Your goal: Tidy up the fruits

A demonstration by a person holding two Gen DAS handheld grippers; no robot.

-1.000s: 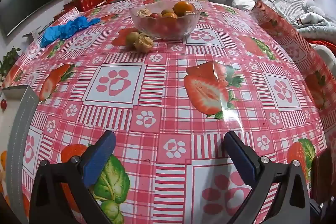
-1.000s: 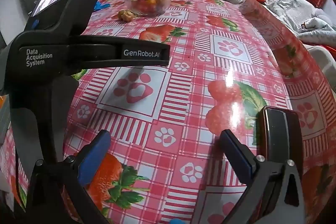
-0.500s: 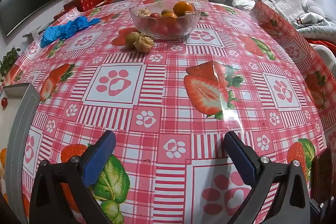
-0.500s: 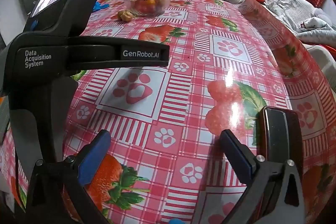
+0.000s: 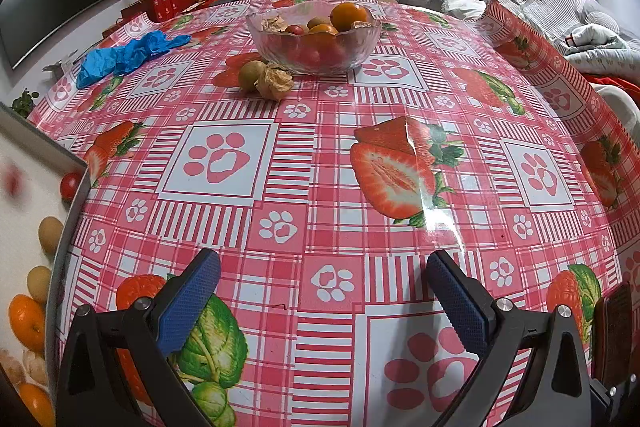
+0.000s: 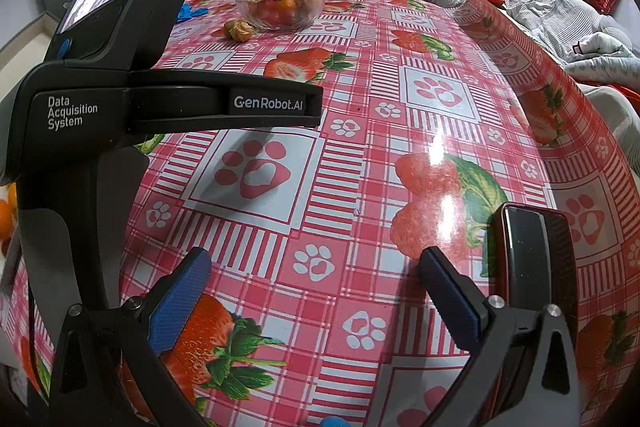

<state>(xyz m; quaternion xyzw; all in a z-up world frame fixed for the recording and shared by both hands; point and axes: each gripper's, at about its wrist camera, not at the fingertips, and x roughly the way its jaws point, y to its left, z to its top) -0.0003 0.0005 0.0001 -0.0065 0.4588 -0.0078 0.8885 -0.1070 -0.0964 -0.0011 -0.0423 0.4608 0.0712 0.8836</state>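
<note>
Fruit bowl lies well ahead of both spread, empty grippers, left gripper apparently nearer than right gripper.

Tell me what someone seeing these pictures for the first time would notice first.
The glossy red-checked tablecloth printed with strawberries and paw prints fills both views. At its far middle stands a clear glass bowl of oranges and small red fruit, with a green-brown round fruit and a papery husked fruit lying loose before it. Both grippers are open.
</note>
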